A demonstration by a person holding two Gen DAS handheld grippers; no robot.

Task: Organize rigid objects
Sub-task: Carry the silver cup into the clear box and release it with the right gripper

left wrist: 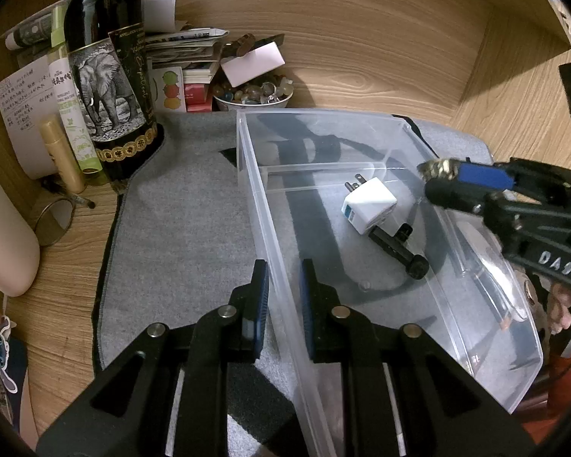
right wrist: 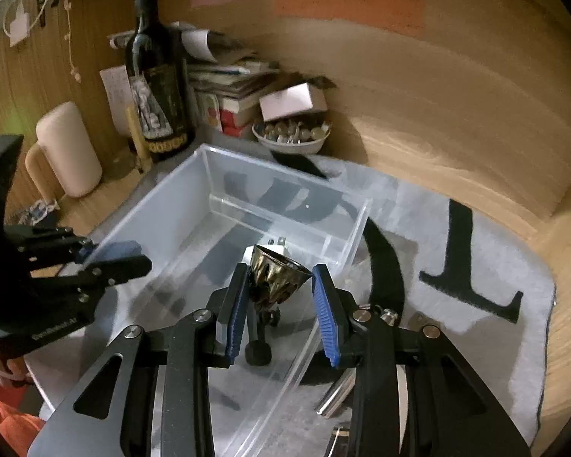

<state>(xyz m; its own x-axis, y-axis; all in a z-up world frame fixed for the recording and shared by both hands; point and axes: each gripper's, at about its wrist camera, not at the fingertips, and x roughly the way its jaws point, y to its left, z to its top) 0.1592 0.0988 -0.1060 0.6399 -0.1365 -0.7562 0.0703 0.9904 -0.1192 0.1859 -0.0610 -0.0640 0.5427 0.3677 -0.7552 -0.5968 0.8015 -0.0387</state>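
Right up against the lens, the left gripper (left wrist: 283, 304) has its blue pads pinched on the near wall of the clear plastic bin (left wrist: 270, 228), one pad outside and one inside, nearly closed on that thin wall and steadying the bin on the grey mat (left wrist: 179, 198). Over on the other side, the right gripper (right wrist: 279, 304) hangs above the bin with a ribbed brass cone (right wrist: 276, 274) caught between its fingers, jaws only partly open and pressed on the cone's sides, wide mouth facing away from the camera. Below it, already on the bin's floor, lie a white plug adapter (left wrist: 369, 200) and a small black clamp piece (left wrist: 397, 245), touching each other. A clear divider (left wrist: 323, 169) crosses the bin beyond them, and the far section looks empty. So this reads as the drop-in step: cone over the near section, not yet set down. To do it well, I'd say lower it until it's close to the floor before letting go, aiming for the bare patch beside the adapter rather than on top of it, since a cone that shape will likely roll. Keep the left grip firm, because the light bin could skate on the mat. More metal pieces (right wrist: 333, 396) wait on the mat beside the bin, near the right gripper.
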